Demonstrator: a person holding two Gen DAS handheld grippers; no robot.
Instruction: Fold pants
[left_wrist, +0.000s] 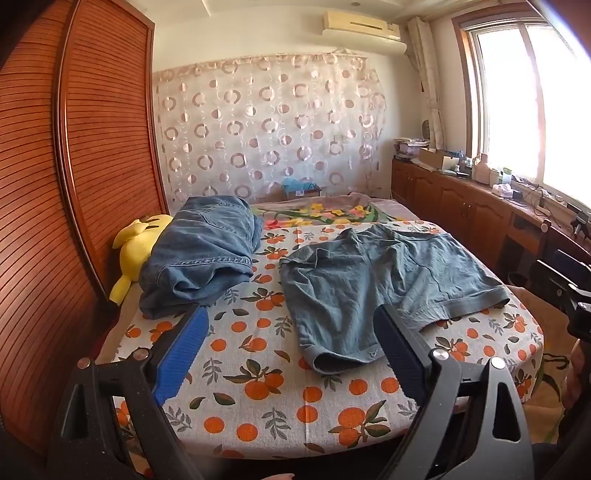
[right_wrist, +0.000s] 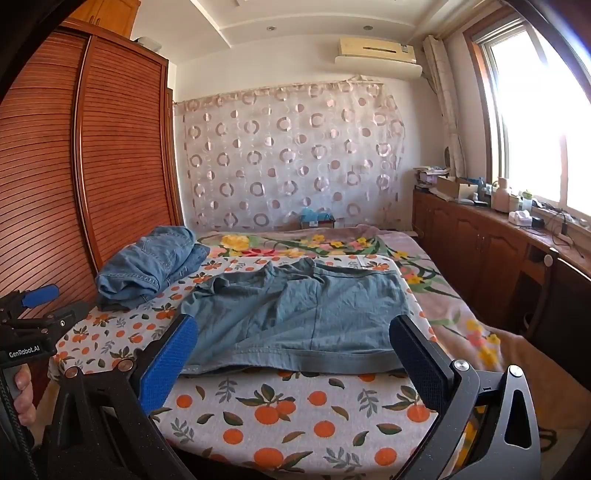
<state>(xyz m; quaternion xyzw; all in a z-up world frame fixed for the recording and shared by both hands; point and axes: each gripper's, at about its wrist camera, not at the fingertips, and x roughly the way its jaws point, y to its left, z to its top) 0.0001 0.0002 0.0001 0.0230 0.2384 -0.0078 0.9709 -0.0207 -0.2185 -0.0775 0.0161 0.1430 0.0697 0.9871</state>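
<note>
Jaws of left gripper (left_wrist: 288, 328) and right gripper (right_wrist: 293, 338) spread fully wide, gripping nothing, hovering over orange-print sheet (right_wrist: 295, 413). Just beyond: grey-blue shorts (right_wrist: 295, 314) lying flat, unfolded. Farther left: bundled denim jeans (left_wrist: 199, 254), yellow plush toy (left_wrist: 135, 251).

Both wrist views look from near foot edge of orange-print sheeted bed (left_wrist: 258, 391) (right_wrist: 295, 406) toward far curtained wall; right view sits lower, further right.
</note>
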